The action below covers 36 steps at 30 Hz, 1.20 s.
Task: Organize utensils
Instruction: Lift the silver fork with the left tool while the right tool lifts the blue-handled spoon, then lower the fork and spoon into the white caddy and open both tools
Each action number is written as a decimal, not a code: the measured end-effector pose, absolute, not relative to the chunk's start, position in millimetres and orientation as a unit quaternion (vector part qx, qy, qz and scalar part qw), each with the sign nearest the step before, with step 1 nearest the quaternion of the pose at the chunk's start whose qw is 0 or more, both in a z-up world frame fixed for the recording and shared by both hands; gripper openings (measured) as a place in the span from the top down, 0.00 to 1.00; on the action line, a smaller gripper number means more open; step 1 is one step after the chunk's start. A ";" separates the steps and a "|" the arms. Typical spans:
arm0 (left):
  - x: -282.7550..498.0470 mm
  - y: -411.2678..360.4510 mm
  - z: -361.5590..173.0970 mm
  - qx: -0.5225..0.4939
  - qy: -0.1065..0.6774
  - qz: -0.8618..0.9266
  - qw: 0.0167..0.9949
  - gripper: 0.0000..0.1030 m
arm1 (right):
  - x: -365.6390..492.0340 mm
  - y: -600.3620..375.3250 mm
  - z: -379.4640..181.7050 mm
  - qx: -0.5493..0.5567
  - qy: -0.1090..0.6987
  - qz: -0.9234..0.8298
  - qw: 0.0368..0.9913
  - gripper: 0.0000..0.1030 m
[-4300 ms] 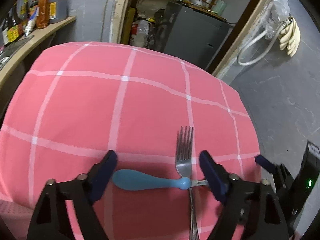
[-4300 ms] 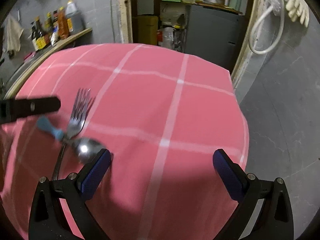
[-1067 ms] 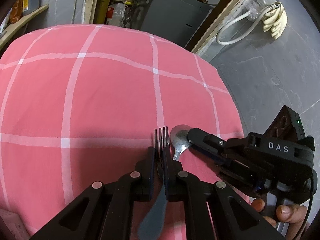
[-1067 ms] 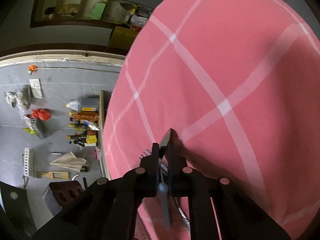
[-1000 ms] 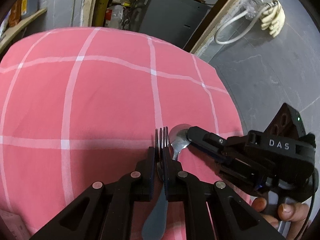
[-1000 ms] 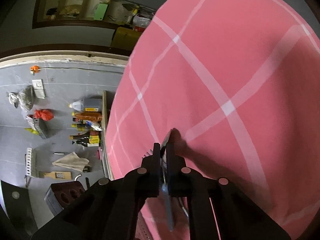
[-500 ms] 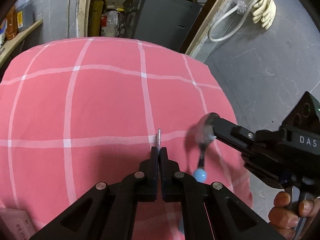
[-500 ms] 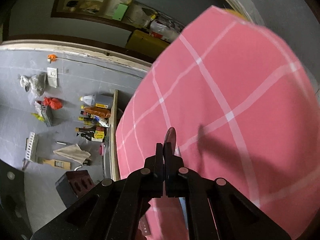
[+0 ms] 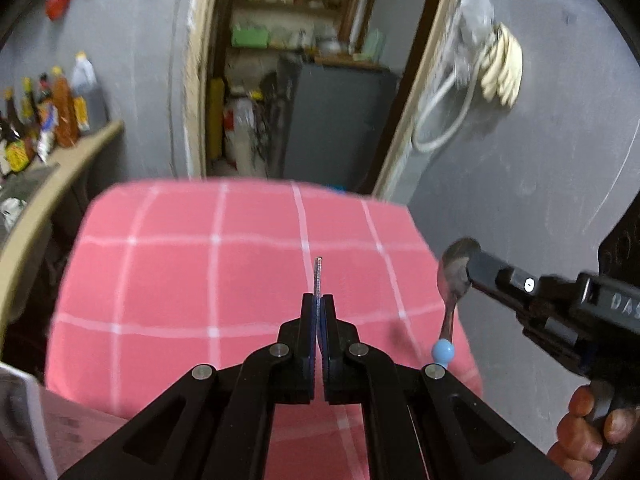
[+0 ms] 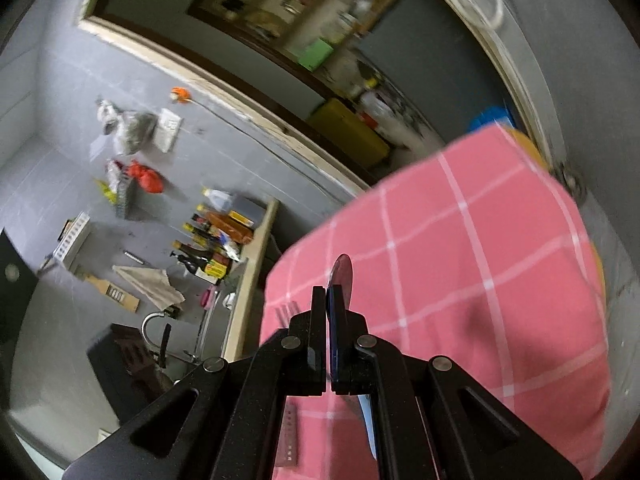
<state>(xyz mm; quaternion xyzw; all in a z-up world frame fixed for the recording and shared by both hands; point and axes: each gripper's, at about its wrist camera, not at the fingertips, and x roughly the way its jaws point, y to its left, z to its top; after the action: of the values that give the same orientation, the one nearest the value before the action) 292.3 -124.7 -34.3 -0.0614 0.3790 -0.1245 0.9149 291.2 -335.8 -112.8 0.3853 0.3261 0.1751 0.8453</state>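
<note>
above the pink cloth (image 9: 168,280), both utensils lifted.
left gripper (image 9: 319,322) pinches the fork (image 9: 318,276), right gripper (image 10: 329,320) the spoon (image 10: 342,274); next, likely somewhere to set them.

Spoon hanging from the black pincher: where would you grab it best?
Probably the thin metal neck, between the bowl and the blue ball, coming from the side. The spoon hangs handle-down from the right gripper, which pinches the bowl, so the neck is the bare, narrow part.
</note>
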 end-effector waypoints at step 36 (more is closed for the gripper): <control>177.6 50.0 85.3 0.025 0.180 0.030 0.983 0.98 | 227.7 -148.9 -50.4 0.308 0.224 0.337 0.861 0.98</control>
<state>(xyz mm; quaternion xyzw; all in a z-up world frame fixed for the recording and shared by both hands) 177.6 50.0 85.3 0.0251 0.1804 0.0299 0.9828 227.7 -148.9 -50.4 0.3085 0.2238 0.3373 0.8608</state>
